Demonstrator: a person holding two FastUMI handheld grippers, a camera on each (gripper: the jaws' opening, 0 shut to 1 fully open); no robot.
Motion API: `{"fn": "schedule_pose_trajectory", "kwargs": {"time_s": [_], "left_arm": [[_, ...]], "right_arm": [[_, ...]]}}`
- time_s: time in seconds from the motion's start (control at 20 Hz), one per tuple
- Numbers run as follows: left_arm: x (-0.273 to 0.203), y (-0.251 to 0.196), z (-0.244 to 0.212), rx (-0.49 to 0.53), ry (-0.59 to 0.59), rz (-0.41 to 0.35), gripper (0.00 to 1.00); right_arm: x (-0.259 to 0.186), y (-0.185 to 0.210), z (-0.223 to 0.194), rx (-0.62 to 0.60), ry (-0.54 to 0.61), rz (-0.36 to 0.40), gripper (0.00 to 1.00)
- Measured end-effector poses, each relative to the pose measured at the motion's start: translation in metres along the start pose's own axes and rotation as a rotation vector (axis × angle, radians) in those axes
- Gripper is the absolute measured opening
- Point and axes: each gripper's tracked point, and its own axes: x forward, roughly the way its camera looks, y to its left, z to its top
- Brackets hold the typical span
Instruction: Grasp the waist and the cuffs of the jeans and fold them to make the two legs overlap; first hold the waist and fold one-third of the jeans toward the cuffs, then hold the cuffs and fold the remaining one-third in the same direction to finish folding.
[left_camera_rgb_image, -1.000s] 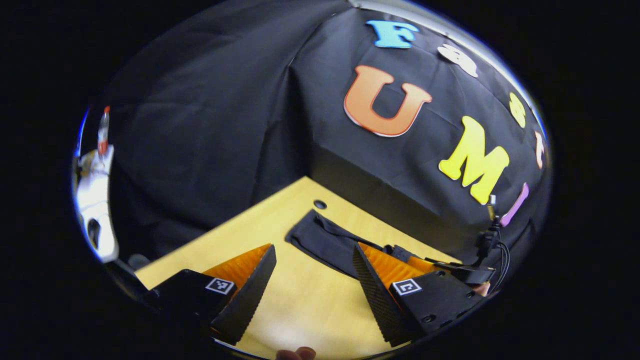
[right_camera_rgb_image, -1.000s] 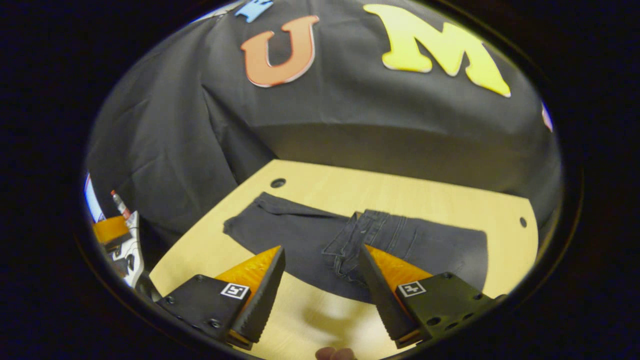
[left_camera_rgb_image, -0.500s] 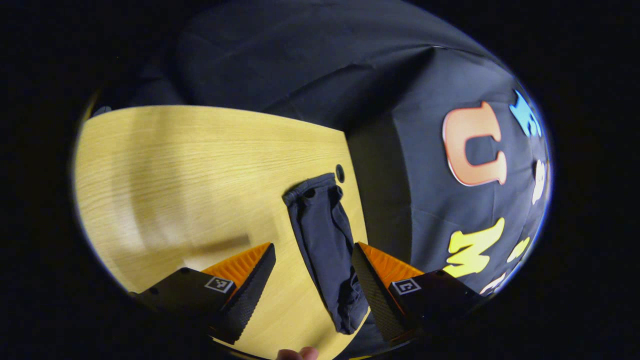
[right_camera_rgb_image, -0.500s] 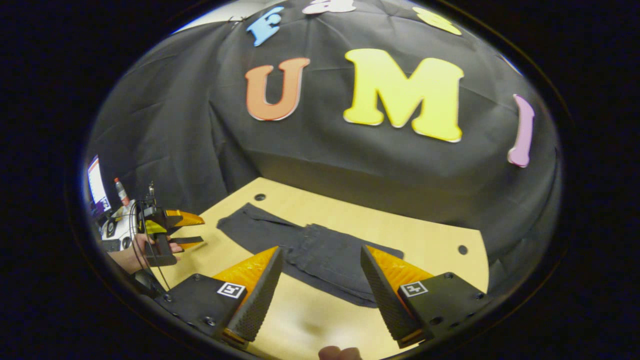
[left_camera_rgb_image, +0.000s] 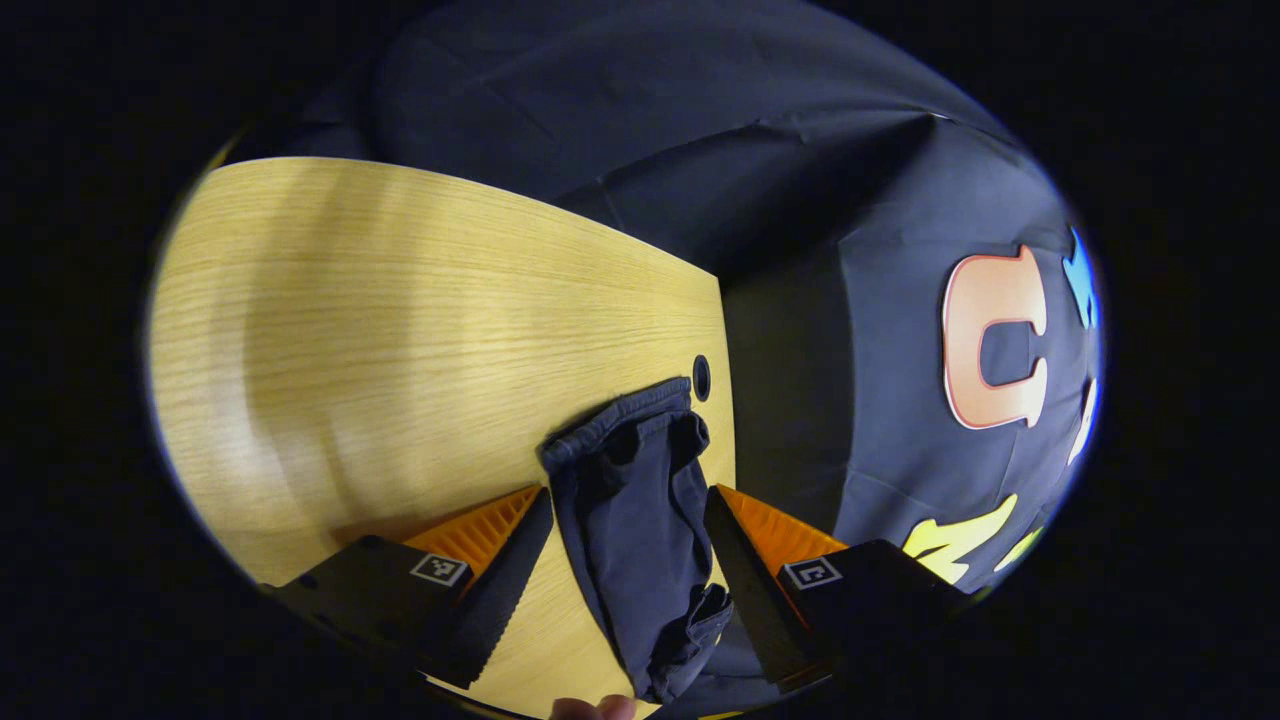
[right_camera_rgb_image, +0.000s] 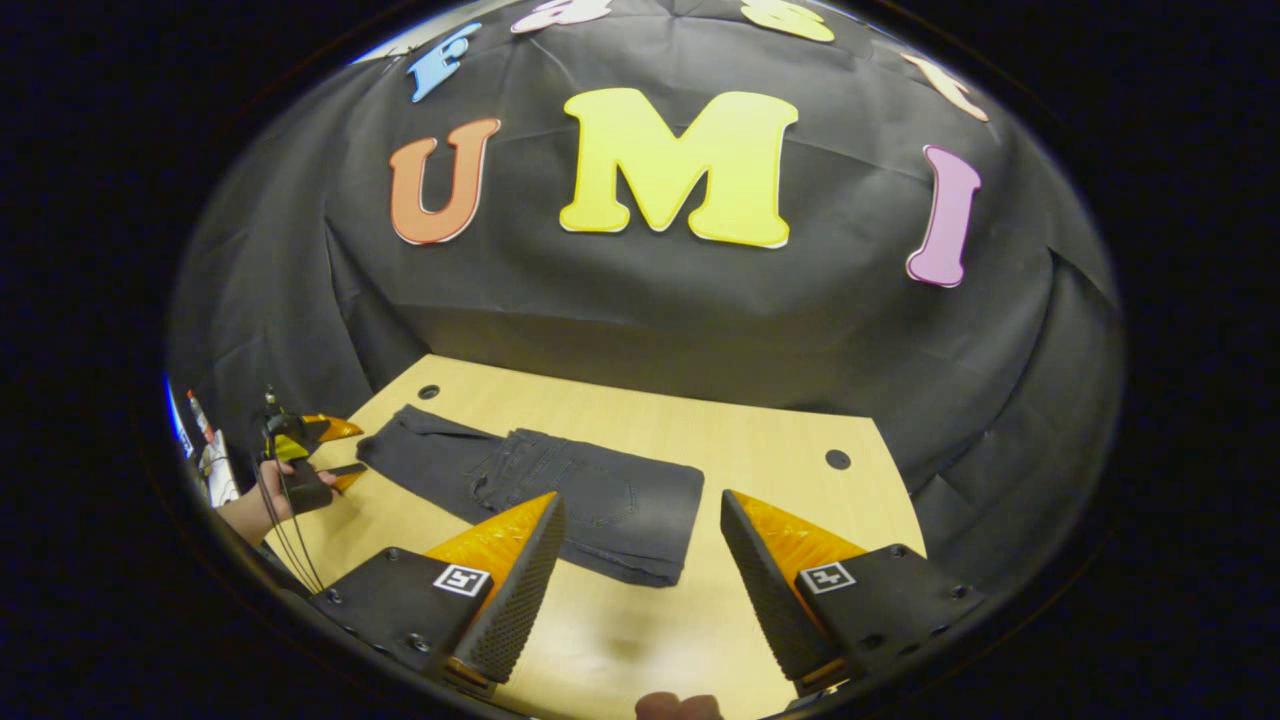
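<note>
1. Left gripper view: the left gripper (left_camera_rgb_image: 627, 520) is spread wide over the table (left_camera_rgb_image: 400, 300), with the jeans (left_camera_rgb_image: 640, 520) cuff end lying between its fingers, ungripped.
2. Right gripper view: the right gripper (right_camera_rgb_image: 640, 540) gapes wide, holding nothing; the partly folded jeans (right_camera_rgb_image: 560, 490) lie flat just ahead.

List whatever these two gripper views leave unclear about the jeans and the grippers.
1. Left gripper view: the jeans run off the bottom edge between the open fingers of the left gripper; contact with either finger cannot be told.
2. Right gripper view: the jeans' near edge passes behind a finger of the right gripper.
3. Right gripper view: the left gripper is too small to judge its contact with the cuffs.
</note>
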Motion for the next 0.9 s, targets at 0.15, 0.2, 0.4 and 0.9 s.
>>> {"fn": "schedule_pose_trajectory", "kwargs": {"time_s": [0.15,0.2,0.4,0.9], "left_arm": [[0.016,-0.011,0.005,-0.089,0.001,-0.062,0.98],[0.022,-0.017,0.008,-0.124,-0.005,-0.089,0.99],[0.043,-0.012,0.000,-0.102,0.033,-0.089,0.75],[0.042,-0.008,-0.006,-0.074,0.023,-0.010,0.12]], "right_arm": [[0.001,-0.002,-0.004,0.003,0.008,-0.005,0.96],[0.003,-0.003,-0.007,0.007,0.016,-0.006,0.96],[0.004,-0.007,-0.013,0.027,0.038,-0.013,0.94],[-0.021,-0.015,-0.026,0.090,0.015,-0.011,0.94]]}}
